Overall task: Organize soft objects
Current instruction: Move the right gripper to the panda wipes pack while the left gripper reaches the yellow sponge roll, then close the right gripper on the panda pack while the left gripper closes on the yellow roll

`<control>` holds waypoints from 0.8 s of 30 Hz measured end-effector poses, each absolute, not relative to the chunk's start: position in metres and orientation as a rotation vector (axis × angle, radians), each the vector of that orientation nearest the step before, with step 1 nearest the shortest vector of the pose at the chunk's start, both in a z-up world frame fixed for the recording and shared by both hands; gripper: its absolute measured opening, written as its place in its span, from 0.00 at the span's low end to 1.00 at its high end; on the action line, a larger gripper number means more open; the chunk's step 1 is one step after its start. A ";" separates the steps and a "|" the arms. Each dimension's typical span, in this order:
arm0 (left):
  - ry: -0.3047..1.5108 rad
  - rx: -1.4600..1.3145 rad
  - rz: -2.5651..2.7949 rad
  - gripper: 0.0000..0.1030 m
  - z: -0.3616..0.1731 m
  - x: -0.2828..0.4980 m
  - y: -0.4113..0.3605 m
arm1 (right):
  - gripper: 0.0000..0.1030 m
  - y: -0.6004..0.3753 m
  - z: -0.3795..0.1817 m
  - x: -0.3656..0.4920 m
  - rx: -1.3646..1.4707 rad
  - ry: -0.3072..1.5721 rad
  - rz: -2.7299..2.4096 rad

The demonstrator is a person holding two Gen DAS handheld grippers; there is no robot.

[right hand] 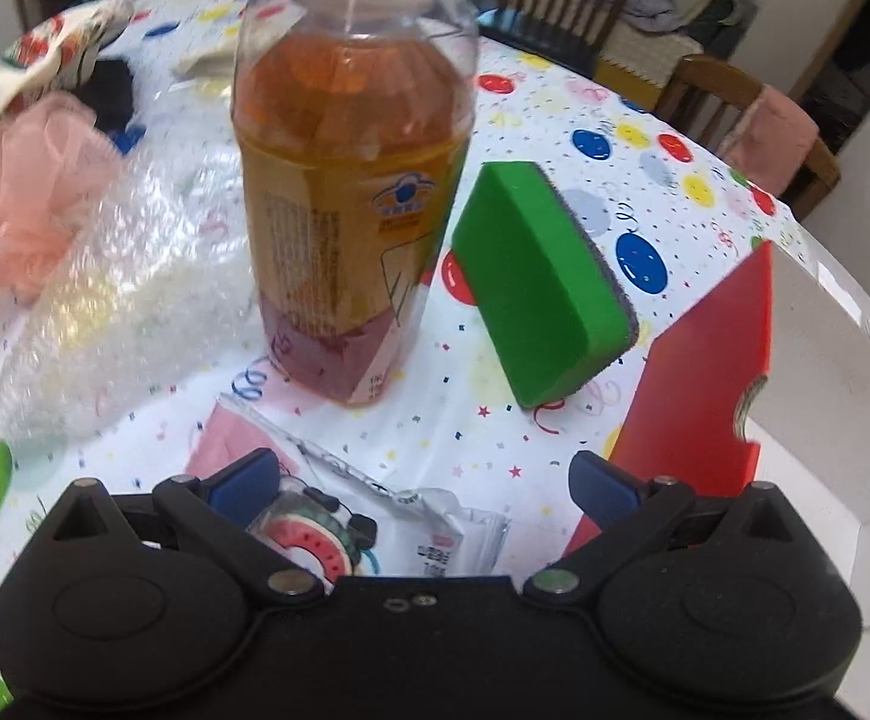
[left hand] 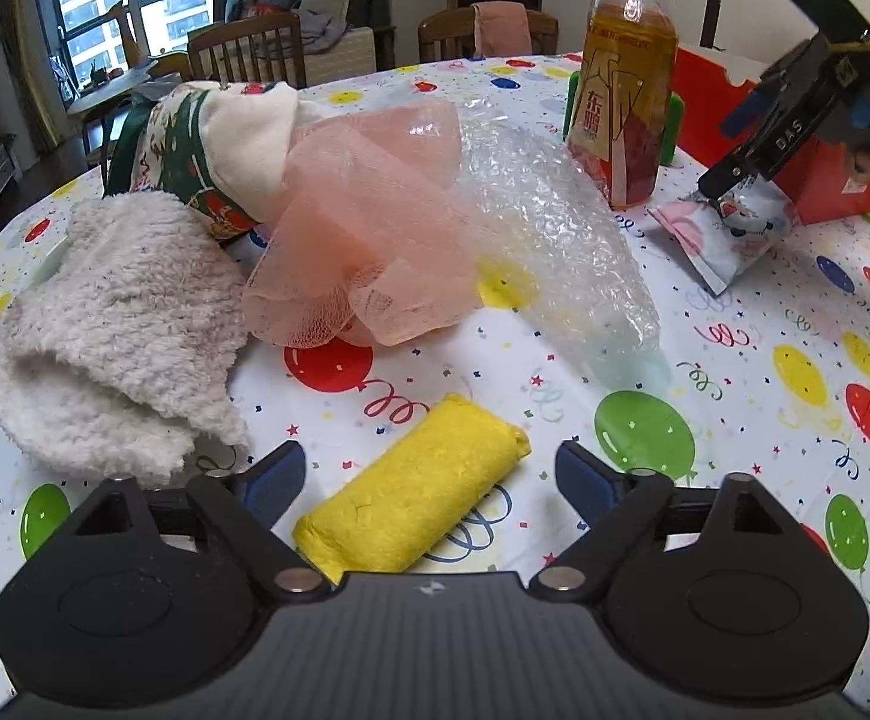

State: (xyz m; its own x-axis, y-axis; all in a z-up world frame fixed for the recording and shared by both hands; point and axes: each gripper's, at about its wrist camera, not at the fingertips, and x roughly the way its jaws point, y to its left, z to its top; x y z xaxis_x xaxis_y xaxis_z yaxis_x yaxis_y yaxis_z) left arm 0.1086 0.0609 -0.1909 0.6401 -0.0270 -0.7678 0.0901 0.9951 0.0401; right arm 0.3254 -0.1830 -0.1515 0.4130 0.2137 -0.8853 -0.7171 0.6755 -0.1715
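A rolled yellow cloth (left hand: 414,495) lies on the balloon-print tablecloth (left hand: 753,396) between the open fingers of my left gripper (left hand: 430,476). Beyond it lie a white fluffy towel (left hand: 117,336), pink mesh (left hand: 363,222), a bubble-wrap bag (left hand: 555,228) and a patterned cloth (left hand: 195,150). My right gripper (right hand: 423,489) is open over a soft tissue pack (right hand: 375,522); it shows in the left wrist view (left hand: 729,180) above that pack (left hand: 729,234). A green sponge (right hand: 540,282) leans upright next to the tea bottle (right hand: 351,180).
A red box (right hand: 705,372) with a white inside stands at the right, close to my right gripper. The tea bottle (left hand: 627,90) stands upright between the bubble wrap and the box. Wooden chairs (left hand: 249,48) ring the table's far edge.
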 end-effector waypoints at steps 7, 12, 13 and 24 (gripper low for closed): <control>0.893 0.082 -0.069 0.78 -0.196 0.110 0.060 | 0.92 -0.174 -0.152 0.329 -0.684 1.054 0.798; 0.902 0.093 -0.066 0.76 -0.197 0.111 0.060 | 0.97 -0.175 -0.160 0.327 -0.708 1.132 0.900; 0.903 0.096 -0.065 0.74 -0.197 0.111 0.060 | 0.97 -0.176 -0.160 0.324 -0.719 1.140 0.925; 0.899 0.136 -0.050 0.62 -0.199 0.109 0.058 | 0.89 -0.166 -0.172 0.271 -0.830 1.110 1.065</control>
State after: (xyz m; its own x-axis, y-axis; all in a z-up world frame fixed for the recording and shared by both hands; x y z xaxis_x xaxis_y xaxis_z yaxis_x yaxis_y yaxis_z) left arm 0.1092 0.0583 -0.1990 0.6218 0.0135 -0.7831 0.1007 0.9902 0.0970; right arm 0.2705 -0.1665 -0.1721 0.0890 0.2448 -0.9655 -0.9545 0.2981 -0.0124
